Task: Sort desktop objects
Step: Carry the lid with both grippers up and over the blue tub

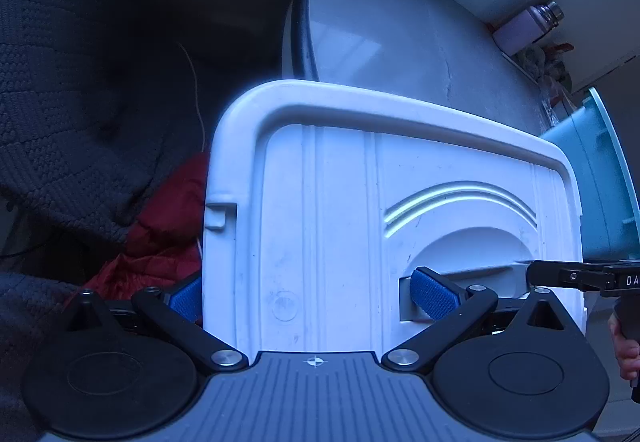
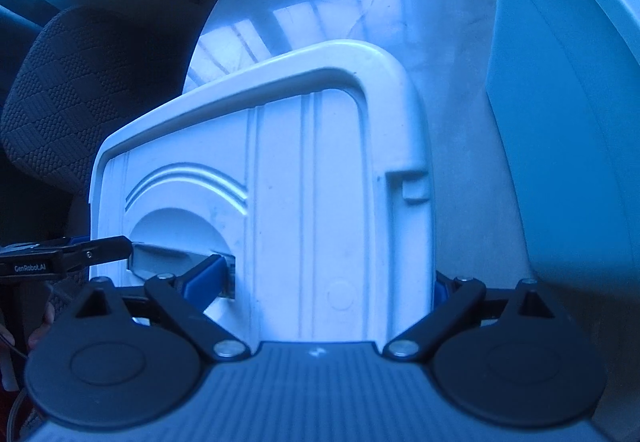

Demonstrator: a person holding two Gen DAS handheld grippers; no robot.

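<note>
Together, your left gripper (image 1: 312, 294) and right gripper (image 2: 332, 282) each clamp the white plastic lid (image 1: 340, 209). It looks light, stiff and slippery; hold by rim and handle recess.

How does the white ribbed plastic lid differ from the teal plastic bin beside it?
The white ribbed plastic lid is a flat panel with an arched handle recess; the teal plastic bin is a deep, plain-walled container. The lid is clamped by the left tongs and right tongs, each spanning from an outer edge to the recess; the bin stands untouched to the lid's right. Both are moulded plastic with rounded rims.
</note>
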